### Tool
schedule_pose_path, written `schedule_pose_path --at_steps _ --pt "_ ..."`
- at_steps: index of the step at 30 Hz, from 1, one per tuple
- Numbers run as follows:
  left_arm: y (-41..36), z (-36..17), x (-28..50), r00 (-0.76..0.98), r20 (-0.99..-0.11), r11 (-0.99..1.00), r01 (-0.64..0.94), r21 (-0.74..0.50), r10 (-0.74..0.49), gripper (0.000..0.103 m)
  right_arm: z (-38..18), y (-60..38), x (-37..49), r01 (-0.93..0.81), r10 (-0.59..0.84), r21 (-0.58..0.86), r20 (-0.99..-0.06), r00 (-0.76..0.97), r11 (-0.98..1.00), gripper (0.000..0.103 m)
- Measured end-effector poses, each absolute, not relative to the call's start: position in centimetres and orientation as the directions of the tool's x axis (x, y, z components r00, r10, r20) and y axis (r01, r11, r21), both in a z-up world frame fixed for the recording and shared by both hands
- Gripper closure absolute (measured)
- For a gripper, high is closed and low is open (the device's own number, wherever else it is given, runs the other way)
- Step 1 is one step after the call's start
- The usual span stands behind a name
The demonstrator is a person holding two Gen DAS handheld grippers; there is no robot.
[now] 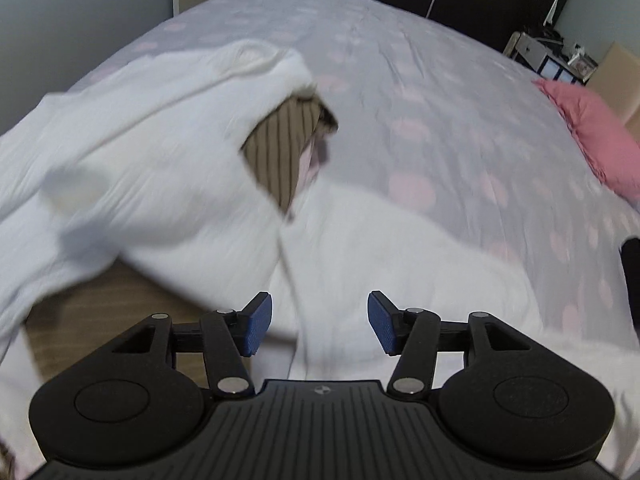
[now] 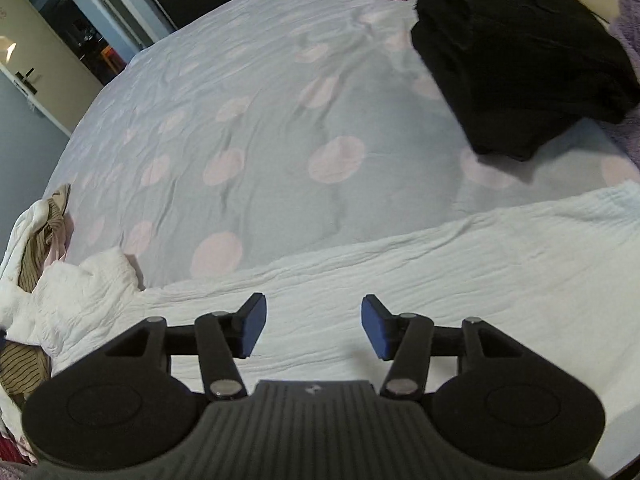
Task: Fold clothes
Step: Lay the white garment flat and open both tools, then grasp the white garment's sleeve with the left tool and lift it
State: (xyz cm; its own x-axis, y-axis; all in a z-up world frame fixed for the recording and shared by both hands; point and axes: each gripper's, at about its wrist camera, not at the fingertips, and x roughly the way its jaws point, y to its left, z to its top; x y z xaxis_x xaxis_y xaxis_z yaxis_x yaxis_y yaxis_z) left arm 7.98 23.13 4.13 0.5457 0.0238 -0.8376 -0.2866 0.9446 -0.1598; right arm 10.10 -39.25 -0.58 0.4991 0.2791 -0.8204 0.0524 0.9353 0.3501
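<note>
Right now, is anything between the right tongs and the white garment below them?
Nothing visible. The right tongs hang open directly over the white garment, with only bare cloth beneath; the black clothes lie farther off.

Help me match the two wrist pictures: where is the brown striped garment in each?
Left wrist: brown striped garment centre-left, poking out between white cloth.
Right wrist: far left edge, beside the white cloth.
Shared landmark: pink-dotted bedsheet.
</note>
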Motion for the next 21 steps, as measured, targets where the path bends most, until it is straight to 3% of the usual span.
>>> schedule_pose_path --at_steps 11,15,21 --pt "24.4 -1.7 14.3 0.484 -0.867 0.942 -0.332 -0.057 0.118 0.054 -1.9 -36.3 12.2 -0.024 0.294 0.32 -0.837 0.461 0.947 0.045" --pt "24.3 -2.8 14.7 0.473 -0.873 0.951 -0.307 -0.037 0.119 0.08 -2.2 -35.7 12.7 -0.037 0.298 0.316 -0.841 0.452 0.948 0.045" --pt "21.7 -0.4 13.6 0.554 -0.825 0.974 -0.225 -0.021 0.11 0.086 -2.1 -35.2 13.0 -0.065 0.307 0.312 -0.838 0.451 0.948 0.045"
